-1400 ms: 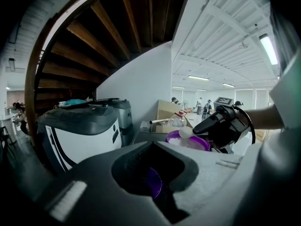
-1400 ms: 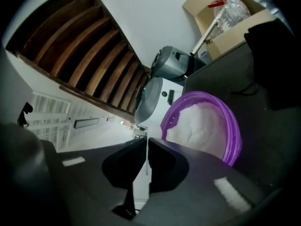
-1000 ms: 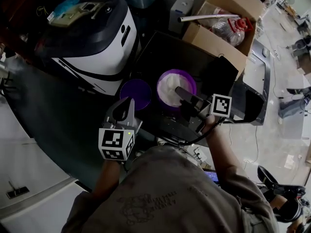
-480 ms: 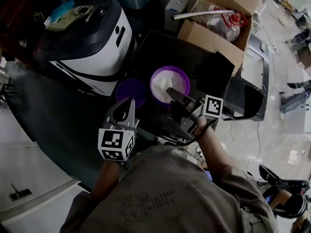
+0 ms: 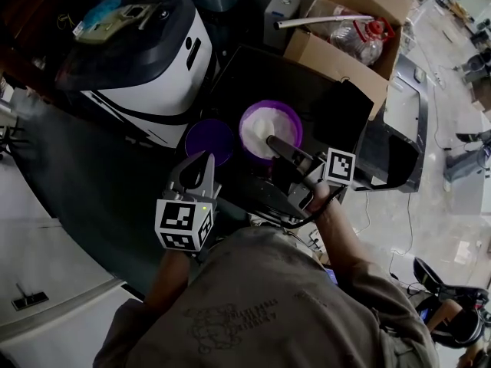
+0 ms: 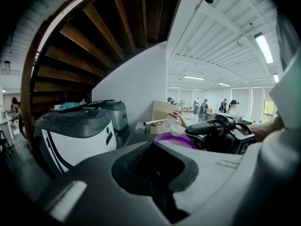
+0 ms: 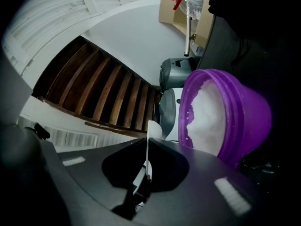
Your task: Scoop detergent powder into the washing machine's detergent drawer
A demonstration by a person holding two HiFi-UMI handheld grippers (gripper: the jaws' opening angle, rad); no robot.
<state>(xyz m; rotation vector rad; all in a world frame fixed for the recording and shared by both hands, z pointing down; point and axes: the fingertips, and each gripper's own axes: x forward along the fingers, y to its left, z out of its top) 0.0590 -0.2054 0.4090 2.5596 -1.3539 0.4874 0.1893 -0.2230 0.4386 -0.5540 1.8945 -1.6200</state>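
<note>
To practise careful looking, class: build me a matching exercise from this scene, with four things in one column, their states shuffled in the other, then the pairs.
Things
1. purple tub
2. purple lid
3. white spoon
4. left gripper

States
A. shut, with nothing between its jaws
B. holds white powder
C. clamped in the right gripper
D. lies off the tub, to its left in the head view

Pairs: 1-B, 2-D, 3-C, 4-A
</note>
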